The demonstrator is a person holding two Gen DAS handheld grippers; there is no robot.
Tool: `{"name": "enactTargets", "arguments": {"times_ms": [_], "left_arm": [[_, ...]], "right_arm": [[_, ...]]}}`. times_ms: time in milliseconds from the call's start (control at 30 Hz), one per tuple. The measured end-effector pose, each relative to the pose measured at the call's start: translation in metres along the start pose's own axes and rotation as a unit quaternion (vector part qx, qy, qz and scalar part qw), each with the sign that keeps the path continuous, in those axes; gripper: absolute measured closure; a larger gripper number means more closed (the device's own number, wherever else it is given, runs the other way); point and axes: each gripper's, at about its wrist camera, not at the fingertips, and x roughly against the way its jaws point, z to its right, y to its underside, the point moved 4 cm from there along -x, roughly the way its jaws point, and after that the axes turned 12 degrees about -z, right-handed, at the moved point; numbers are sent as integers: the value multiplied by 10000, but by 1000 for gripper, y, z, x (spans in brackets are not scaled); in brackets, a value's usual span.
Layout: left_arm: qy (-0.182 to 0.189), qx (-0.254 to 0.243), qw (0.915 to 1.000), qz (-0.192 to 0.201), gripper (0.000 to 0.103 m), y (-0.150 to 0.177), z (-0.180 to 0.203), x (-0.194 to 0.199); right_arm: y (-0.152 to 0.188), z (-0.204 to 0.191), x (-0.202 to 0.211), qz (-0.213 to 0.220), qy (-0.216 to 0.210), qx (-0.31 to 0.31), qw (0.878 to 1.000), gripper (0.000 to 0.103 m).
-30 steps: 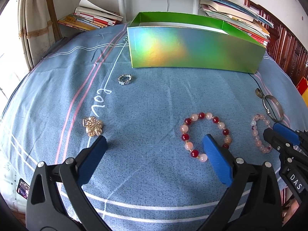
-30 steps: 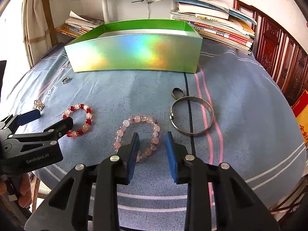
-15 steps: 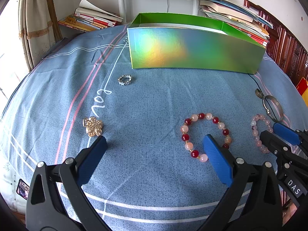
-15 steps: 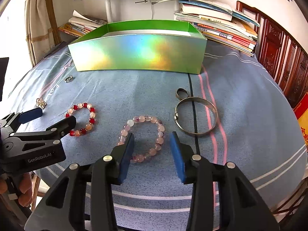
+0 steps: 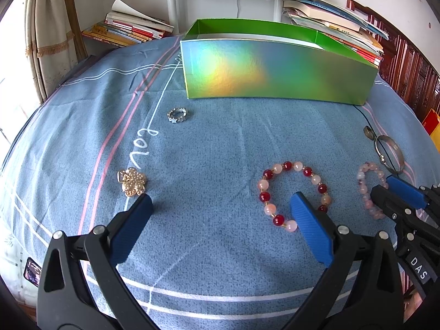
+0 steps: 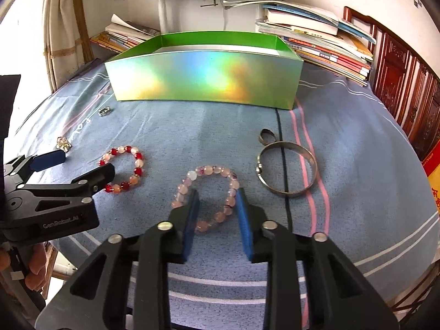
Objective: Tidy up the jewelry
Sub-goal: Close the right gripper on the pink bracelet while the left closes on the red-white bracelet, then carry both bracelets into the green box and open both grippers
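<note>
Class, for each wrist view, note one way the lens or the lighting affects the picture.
Left wrist view: fisheye bends the green box, whose foil front shows rainbow glare. Right wrist view: dark vignette in the corners, window blown out white at left, blue cloth evenly lit.

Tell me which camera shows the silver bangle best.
The right wrist view: the silver bangle lies whole and large on the blue cloth. The left wrist view squeezes it small and distorted at the right edge.

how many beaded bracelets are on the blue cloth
2. The red and pink bracelet lies by the left gripper; the pale pink bracelet lies between the closing jaws of the right gripper. The box interior is hidden.
</note>
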Motion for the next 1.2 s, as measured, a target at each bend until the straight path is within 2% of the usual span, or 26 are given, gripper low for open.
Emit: {"name": "enactTargets", "arguments": {"times_ms": [100, 200, 267, 300, 333, 367, 533, 833, 1033, 1133, 1200], "left_arm": [[59, -100, 9999, 4, 13, 0, 4, 2], [214, -328, 9992, 10, 34, -2, 13, 5], [321, -467, 9984, -15, 63, -3, 20, 7], [373, -511, 9980, -44, 73, -4, 22, 8], [416, -529, 9977, -81, 91, -4, 23, 9], [507, -536, 9971, -162, 95, -6, 24, 8], [782, -483, 9952, -346, 95, -11, 24, 10], [709, -672, 9949, 256, 95, -48, 31, 61], [438, -773, 9937, 682, 95, -94, 28, 95], [464, -722, 9939, 695, 95, -127, 24, 101], [276, -661, 9942, 800, 95, -154, 20, 100]], "right_arm": [[-1, -4, 0, 15, -96, 51, 9999, 88], [-3, -5, -1, -35, -171, 39, 9998, 94], [-4, -4, -2, -73, -219, 10, 9997, 95], [-4, -3, -1, -96, -246, -8, 9997, 95], [-5, -2, -1, -115, -269, -29, 9996, 95], [-5, -2, -1, -120, -285, -49, 9995, 95], [-13, 2, 12, 41, -314, -103, 9994, 95], [-61, 11, 63, 665, -433, -91, 9968, 95], [-115, 13, 75, 872, -474, -85, 9950, 95], [-151, 13, 75, 933, -451, -110, 9946, 95], [-172, 13, 70, 970, -369, -83, 9946, 95]]}}
